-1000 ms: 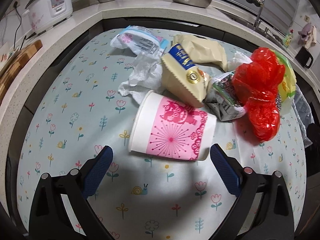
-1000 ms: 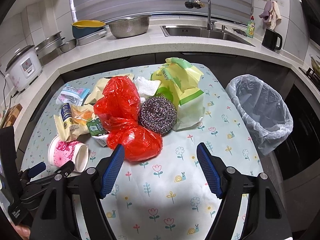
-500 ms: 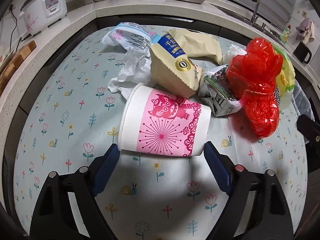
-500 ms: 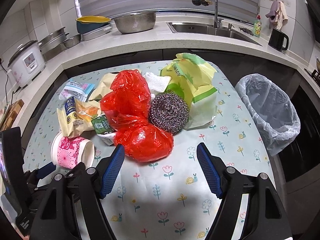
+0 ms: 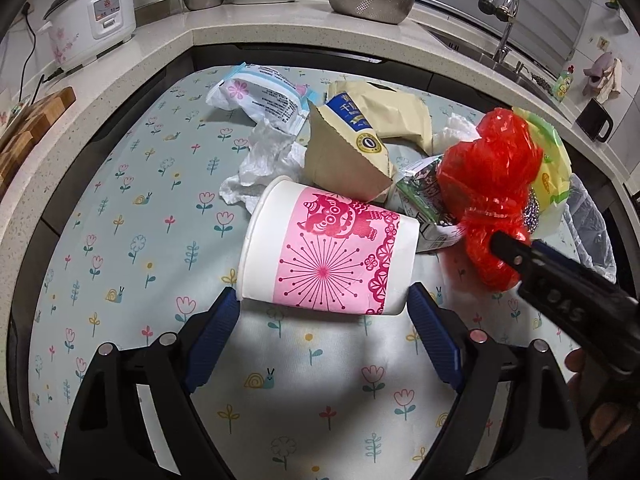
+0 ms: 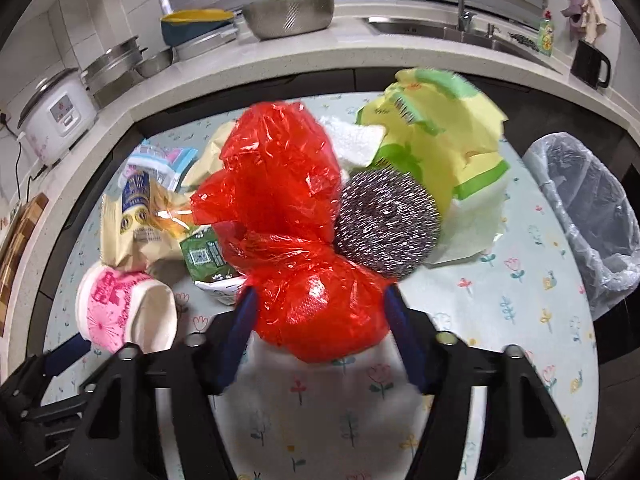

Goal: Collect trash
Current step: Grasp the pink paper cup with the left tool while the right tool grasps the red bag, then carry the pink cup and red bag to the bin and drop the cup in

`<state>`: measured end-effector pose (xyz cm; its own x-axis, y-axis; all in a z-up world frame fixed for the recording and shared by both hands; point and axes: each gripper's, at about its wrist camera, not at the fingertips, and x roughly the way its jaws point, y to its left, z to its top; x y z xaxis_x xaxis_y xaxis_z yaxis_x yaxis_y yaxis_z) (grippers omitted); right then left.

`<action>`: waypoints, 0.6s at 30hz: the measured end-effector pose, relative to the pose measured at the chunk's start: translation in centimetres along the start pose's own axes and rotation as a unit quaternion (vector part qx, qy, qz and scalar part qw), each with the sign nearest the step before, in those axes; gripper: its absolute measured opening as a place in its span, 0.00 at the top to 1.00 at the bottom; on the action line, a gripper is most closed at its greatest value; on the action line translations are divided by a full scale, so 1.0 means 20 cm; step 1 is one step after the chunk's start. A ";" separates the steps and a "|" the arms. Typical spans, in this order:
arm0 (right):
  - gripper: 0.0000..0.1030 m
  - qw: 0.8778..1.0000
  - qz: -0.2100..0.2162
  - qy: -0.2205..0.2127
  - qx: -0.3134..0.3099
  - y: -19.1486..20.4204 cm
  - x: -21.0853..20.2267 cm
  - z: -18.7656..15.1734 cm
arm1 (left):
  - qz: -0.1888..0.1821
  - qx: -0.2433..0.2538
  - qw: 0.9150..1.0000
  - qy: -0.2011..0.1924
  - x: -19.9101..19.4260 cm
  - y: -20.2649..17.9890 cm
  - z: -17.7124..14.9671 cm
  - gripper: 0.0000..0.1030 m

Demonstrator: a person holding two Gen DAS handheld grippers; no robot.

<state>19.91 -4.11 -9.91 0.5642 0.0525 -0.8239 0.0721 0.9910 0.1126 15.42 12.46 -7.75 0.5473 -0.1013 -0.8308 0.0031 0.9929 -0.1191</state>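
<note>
The left tool (image 5: 323, 309) is standing wide, its blue pads (image 5: 212, 338) bracketing the two ends of a pink-and-white paper cup (image 5: 326, 255) that is lying on its side on the flower-patterned counter (image 5: 120, 240); whether the pads are pressing on it cannot be told. The right tool (image 6: 318, 330) has just been closing, and its jaws are now sitting against both flanks of a red plastic bag (image 6: 296, 248), which is bulging between them. A steel scouring ball (image 6: 386, 222) is touching the bag's right side, with a yellow-green wrapper (image 6: 440, 136) behind it. A green carton (image 6: 206, 258), a tan snack packet (image 5: 344, 156), crumpled tissue (image 5: 264, 164) and a pale blue wrapper (image 5: 260, 94) are crowding between cup and bag. A lined bin (image 6: 588, 216) is standing at the counter's right edge.
</note>
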 end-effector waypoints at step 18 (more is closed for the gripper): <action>0.82 0.996 0.018 -0.089 0.007 -0.06 -0.44 0.04 | -0.019 0.004 0.998 -0.051 -0.28 -0.08 0.04 0.21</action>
<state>15.44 -5.82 -2.31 0.7035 0.0643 -0.7078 0.0595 0.9871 0.1488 13.04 11.39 -2.50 0.6296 -0.1332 -0.7654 0.0321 0.9888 -0.1457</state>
